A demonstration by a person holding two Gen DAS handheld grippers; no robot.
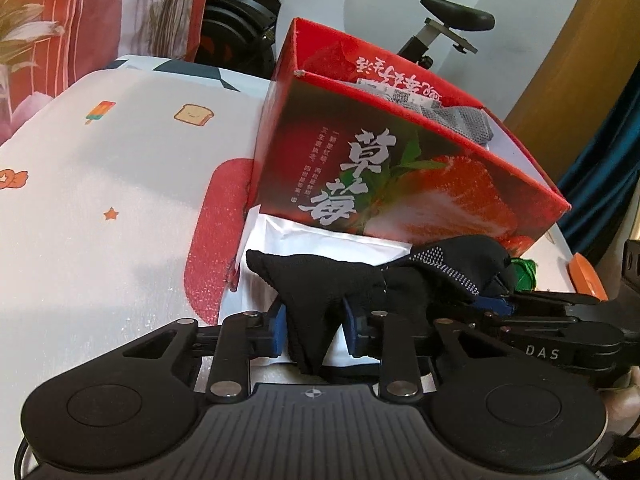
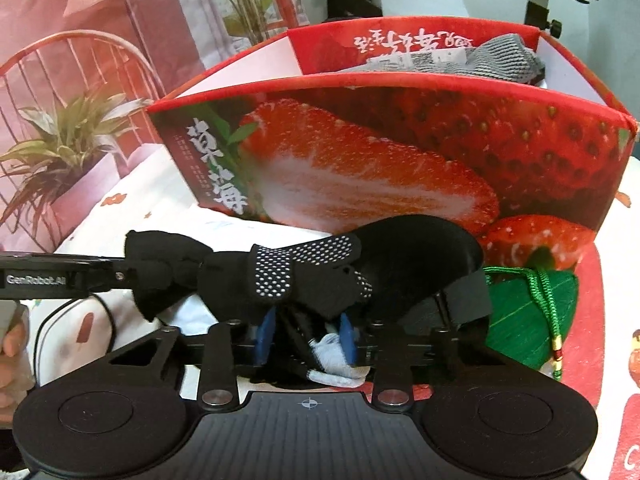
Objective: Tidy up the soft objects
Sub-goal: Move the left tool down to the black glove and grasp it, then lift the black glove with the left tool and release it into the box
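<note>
A black sock (image 1: 320, 288) with white grip dots stretches between both grippers, just in front of the red strawberry box (image 1: 400, 184). My left gripper (image 1: 314, 320) is shut on its plain end. My right gripper (image 2: 306, 334) is shut on its dotted end (image 2: 304, 268); it shows from the side in the left wrist view (image 1: 496, 300). A grey sock (image 2: 500, 60) lies inside the box (image 2: 400, 152). A green stuffed pouch (image 2: 524, 312) with a cord sits right of the right gripper.
A white padded sheet (image 1: 312, 236) lies under the sock on a cartoon-print cloth (image 1: 100, 184). A light blue and white sock (image 2: 340, 368) lies below the right gripper. An exercise bike (image 1: 452, 28) stands behind the box.
</note>
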